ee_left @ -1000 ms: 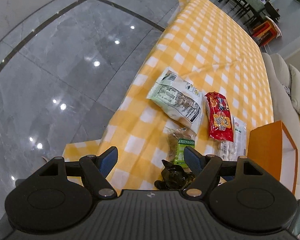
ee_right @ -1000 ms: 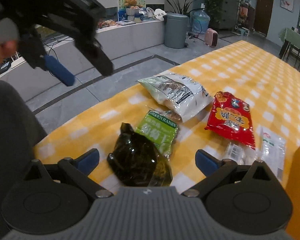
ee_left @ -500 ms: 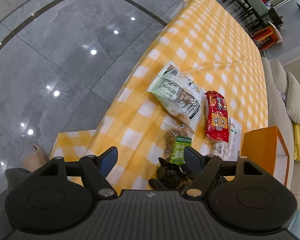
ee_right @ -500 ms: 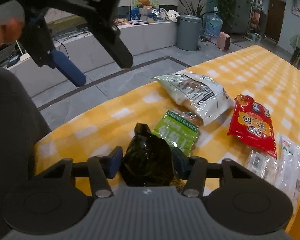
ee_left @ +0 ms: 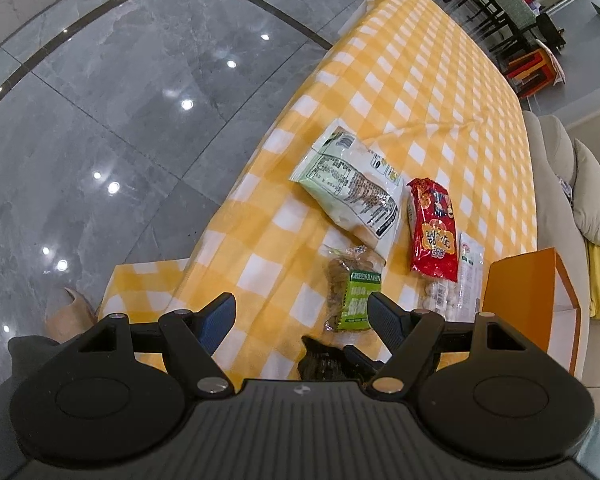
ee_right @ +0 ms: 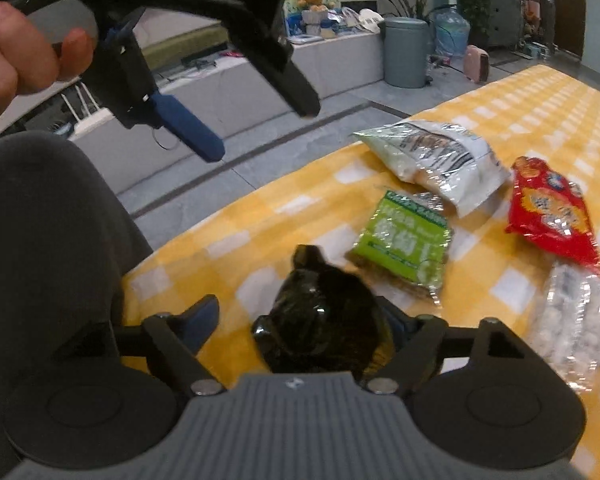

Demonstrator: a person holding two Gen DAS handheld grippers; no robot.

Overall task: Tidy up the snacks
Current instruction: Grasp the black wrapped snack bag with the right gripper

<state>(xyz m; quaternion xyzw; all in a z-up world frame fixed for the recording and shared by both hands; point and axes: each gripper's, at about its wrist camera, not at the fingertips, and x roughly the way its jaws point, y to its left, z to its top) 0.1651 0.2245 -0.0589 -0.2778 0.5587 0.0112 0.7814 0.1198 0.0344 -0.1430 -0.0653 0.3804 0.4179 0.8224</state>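
A dark green glossy packet (ee_right: pixel 324 320) lies at the near edge of the yellow checked tablecloth (ee_right: pixel 260 232). It sits between the fingers of my right gripper (ee_right: pixel 300 324), whose jaws are opening; the left pad (ee_right: pixel 200 320) stands clear of it. Past it lie a green raisin packet (ee_right: pixel 404 240), a white-green bag (ee_right: pixel 436 160), a red packet (ee_right: pixel 548 212) and a clear packet of white balls (ee_right: pixel 568 320). My left gripper (ee_left: pixel 302 316) hangs open above the table's near end, with nothing between its fingers. The dark packet (ee_left: pixel 324 360) shows just below it.
An orange box (ee_left: pixel 528 300) stands at the table's right edge, beside a pale sofa (ee_left: pixel 560 184). Grey tiled floor (ee_left: pixel 120 140) lies left of the table edge. A grey-clad leg (ee_right: pixel 40 240) fills the left of the right wrist view. A hand (ee_right: pixel 16 52) holds the left gripper (ee_right: pixel 256 128).
My right gripper came down around the dark packet, its jaws narrowed onto it, then widened again. The left gripper has stayed open and about where it was.
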